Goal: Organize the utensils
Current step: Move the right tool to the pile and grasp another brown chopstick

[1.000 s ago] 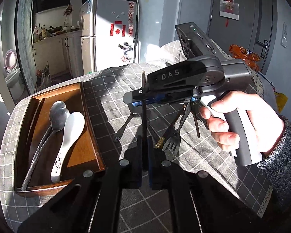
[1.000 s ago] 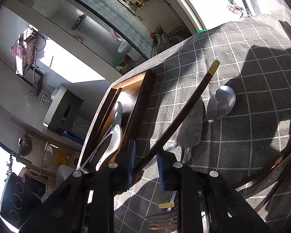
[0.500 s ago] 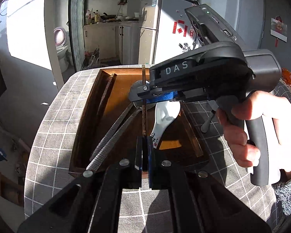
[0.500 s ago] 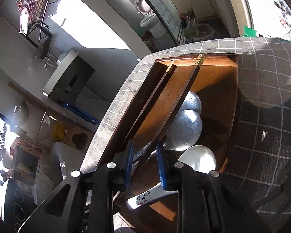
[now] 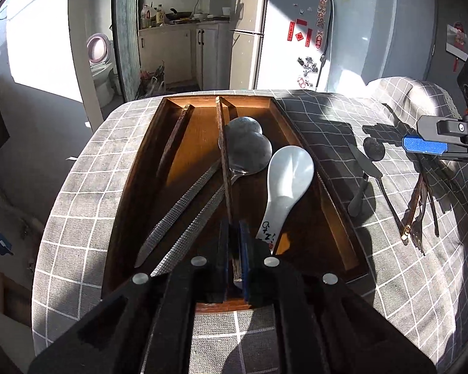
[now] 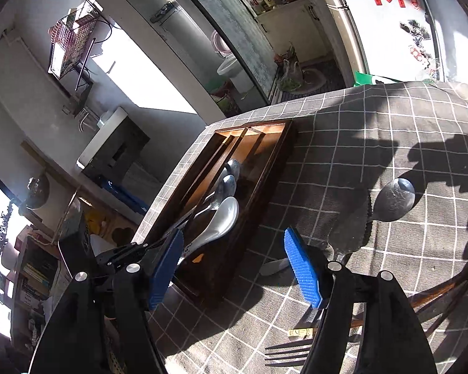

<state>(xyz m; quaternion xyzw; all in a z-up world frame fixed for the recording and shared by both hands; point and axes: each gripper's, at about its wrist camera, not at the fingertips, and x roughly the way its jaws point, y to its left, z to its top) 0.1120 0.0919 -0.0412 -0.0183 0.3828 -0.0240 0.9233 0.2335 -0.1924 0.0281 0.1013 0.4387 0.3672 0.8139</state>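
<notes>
Left tool (image 5: pixel 232 249) sits over the tray's (image 5: pixel 299 131) near end, its jaws opening around 1 chopstick (image 5: pixel 224 155); the stick's long axis runs from the pads toward the tray's far edge, across the 2 metal spoons (image 5: pixel 248 152), with a white spoon (image 5: pixel 288 174) just right; a second chopstick (image 5: pixel 173 140) lies by the tray's left wall; right tool (image 6: pixel 234 268) is empty, jaws opening, nearer the loose pile (image 5: pixel 421 199) on the counter's right side, so it should reach there next.
</notes>
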